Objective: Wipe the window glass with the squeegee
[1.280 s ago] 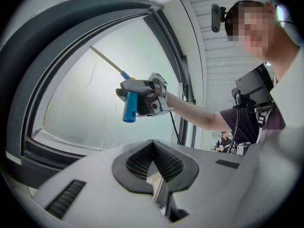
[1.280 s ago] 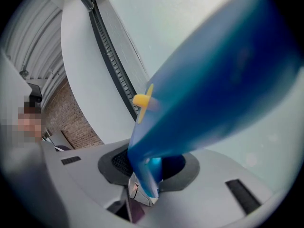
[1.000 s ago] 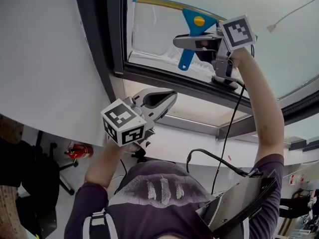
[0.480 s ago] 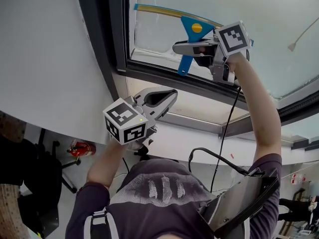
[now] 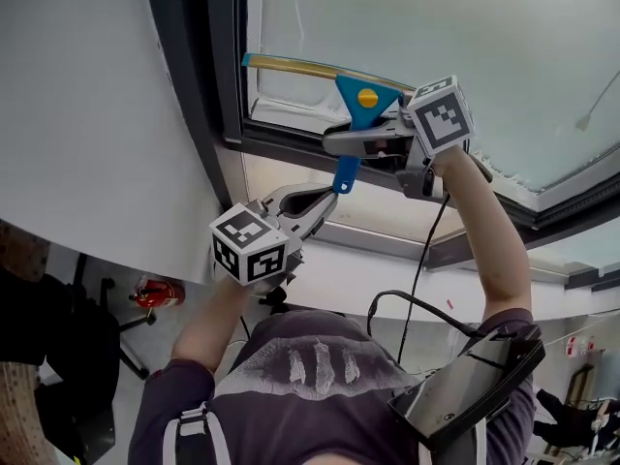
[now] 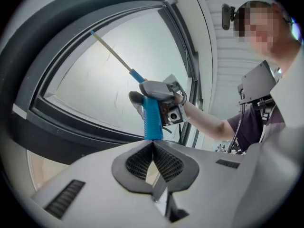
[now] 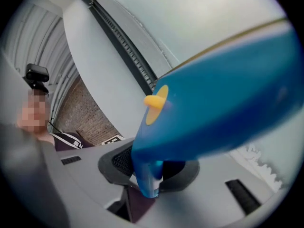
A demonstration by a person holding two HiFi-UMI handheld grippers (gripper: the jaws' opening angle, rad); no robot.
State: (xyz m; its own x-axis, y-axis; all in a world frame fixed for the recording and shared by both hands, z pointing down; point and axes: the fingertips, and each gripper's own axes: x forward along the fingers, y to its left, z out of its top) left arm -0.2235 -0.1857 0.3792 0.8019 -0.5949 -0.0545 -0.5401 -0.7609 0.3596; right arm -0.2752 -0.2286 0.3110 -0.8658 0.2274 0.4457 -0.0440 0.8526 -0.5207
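A blue squeegee [image 5: 360, 105] with a yellow knob and a long yellowish blade lies against the window glass [image 5: 436, 27], its blade just above the dark lower frame [image 5: 291, 148]. My right gripper [image 5: 334, 143] is shut on its blue handle, which hangs below the jaws. In the right gripper view the squeegee [image 7: 213, 108] fills the picture, with its handle clamped in the right gripper [image 7: 149, 175]. My left gripper [image 5: 315, 201] is shut and empty, below the frame and just under the handle's tip. From the left gripper [image 6: 153, 144], the squeegee's handle [image 6: 153, 120] stands straight ahead.
A dark window post [image 5: 218, 56] borders the glass on the left, with white wall [image 5: 87, 114] beyond. Soapy residue [image 5: 281, 105] clings to the pane's bottom corner. A black cable [image 5: 426, 260] hangs from the right gripper. A red object [image 5: 150, 294] lies on the floor.
The right gripper has drawn the squeegee down the glass and a little left, to just above the lower frame. The left gripper has sunk slightly.
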